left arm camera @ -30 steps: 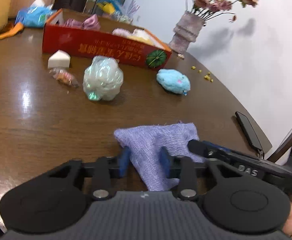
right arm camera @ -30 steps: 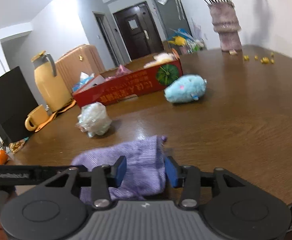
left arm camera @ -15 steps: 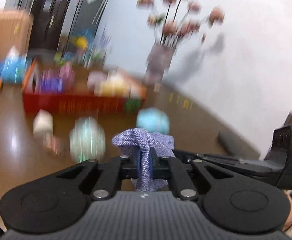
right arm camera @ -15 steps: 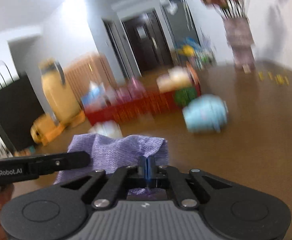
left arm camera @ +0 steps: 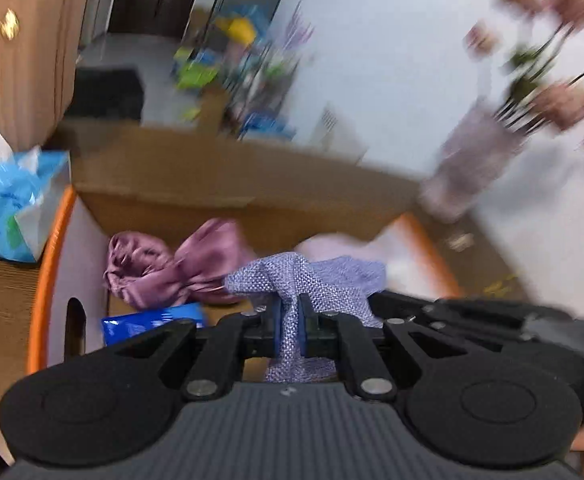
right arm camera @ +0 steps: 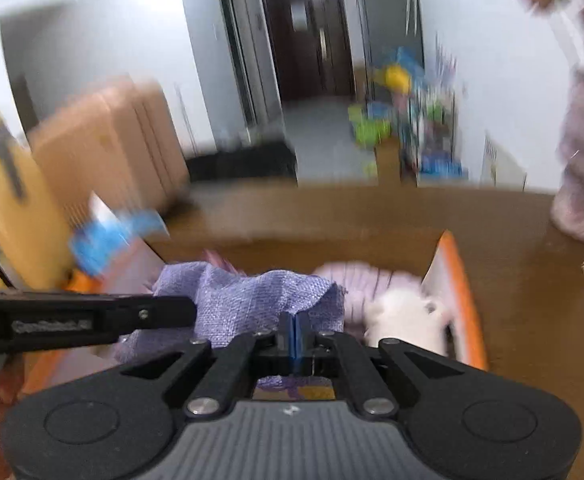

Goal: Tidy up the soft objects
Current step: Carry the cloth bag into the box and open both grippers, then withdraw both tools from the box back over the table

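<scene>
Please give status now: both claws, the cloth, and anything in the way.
Both claws, left and right, shut on cloth. Cloth held over box. Scarf lies below in box.

Brown wood counter carries orange-edged cardboard box, blue tissue pack beside it, pale vase w/ flowers at right.

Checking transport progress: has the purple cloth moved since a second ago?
Yes. The purple cloth, clamped by both grippers, went from the table up and forward, over the red box.

A home: suitcase, flower vase, front door, hallway toys
</scene>
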{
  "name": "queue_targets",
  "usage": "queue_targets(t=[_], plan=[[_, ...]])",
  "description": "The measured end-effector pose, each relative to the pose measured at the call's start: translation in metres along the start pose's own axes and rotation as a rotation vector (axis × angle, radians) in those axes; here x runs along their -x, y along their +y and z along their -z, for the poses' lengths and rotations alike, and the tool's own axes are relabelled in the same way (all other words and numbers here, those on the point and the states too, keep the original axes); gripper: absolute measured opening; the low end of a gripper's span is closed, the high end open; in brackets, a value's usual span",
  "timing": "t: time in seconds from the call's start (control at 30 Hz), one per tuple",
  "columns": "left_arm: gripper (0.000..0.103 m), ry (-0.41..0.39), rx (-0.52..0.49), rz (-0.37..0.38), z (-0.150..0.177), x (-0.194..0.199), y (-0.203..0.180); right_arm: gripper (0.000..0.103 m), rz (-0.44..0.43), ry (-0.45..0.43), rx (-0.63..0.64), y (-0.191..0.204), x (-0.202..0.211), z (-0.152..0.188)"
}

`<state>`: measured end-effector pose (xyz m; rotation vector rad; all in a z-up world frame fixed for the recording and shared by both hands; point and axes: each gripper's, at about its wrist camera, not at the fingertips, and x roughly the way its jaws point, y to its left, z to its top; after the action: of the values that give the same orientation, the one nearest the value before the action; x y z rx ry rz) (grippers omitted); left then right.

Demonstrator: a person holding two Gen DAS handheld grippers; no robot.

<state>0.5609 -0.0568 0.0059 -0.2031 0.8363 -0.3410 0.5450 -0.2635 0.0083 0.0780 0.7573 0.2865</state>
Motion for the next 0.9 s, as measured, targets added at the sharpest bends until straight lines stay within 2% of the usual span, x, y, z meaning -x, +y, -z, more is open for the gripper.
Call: queue_targets(t=[0.1, 0.17, 0.23, 0.27, 0.33, 0.37, 0.43, 0.47, 0.5, 0.53, 0.67, 0.73, 0.8, 0.9], plan=[[0.010, 0.030, -0.061, -0.066, 0.002, -0.029, 0.008, 0.003, 0.094, 0.102, 0.131, 0.018, -0.044, 0.003], [0.011, 0.012, -0.094, -0.069, 0.002, -0.026, 0.006, 0.003, 0.113, 0.149, 0.178, 0.026, -0.057, 0.007], [0.018, -0.005, -0.196, -0.132, 0.005, -0.025, -0.003, 0.008, 0.103, 0.188, 0.175, 0.026, -0.063, 0.006], [0.021, 0.010, -0.208, -0.139, 0.005, -0.028, -0.004, 0.008, 0.098, 0.193, 0.164, 0.025, -0.063, 0.005], [0.025, 0.028, -0.175, -0.106, 0.005, -0.027, -0.004, 0.009, 0.096, 0.204, 0.159, 0.026, -0.063, 0.006], [0.033, 0.016, -0.175, -0.102, 0.004, -0.025, -0.004, 0.009, 0.104, 0.202, 0.157, 0.027, -0.062, 0.006], [0.044, -0.012, -0.193, -0.110, 0.004, -0.020, -0.006, 0.024, 0.110, 0.193, 0.149, 0.027, -0.057, 0.003], [0.044, -0.017, -0.199, -0.112, 0.003, -0.014, -0.007, 0.030, 0.103, 0.182, 0.139, 0.025, -0.051, 0.000], [0.044, -0.019, -0.203, -0.111, 0.001, -0.003, -0.007, 0.043, 0.085, 0.165, 0.125, 0.024, -0.040, -0.003], [0.044, -0.029, -0.203, -0.111, -0.003, 0.009, -0.008, 0.050, 0.071, 0.150, 0.117, 0.021, -0.033, -0.007], [0.048, -0.102, -0.198, -0.134, -0.019, 0.070, -0.022, 0.053, 0.075, 0.063, 0.128, 0.018, 0.031, -0.029], [0.049, -0.145, -0.193, -0.144, -0.021, 0.107, -0.027, 0.060, 0.087, 0.013, 0.134, 0.015, 0.071, -0.037], [0.050, -0.194, -0.197, -0.156, -0.017, 0.142, -0.034, 0.065, 0.100, -0.032, 0.139, 0.011, 0.106, -0.042], [0.059, -0.263, -0.208, -0.178, -0.003, 0.186, -0.043, 0.068, 0.093, -0.100, 0.105, 0.002, 0.155, -0.036]])
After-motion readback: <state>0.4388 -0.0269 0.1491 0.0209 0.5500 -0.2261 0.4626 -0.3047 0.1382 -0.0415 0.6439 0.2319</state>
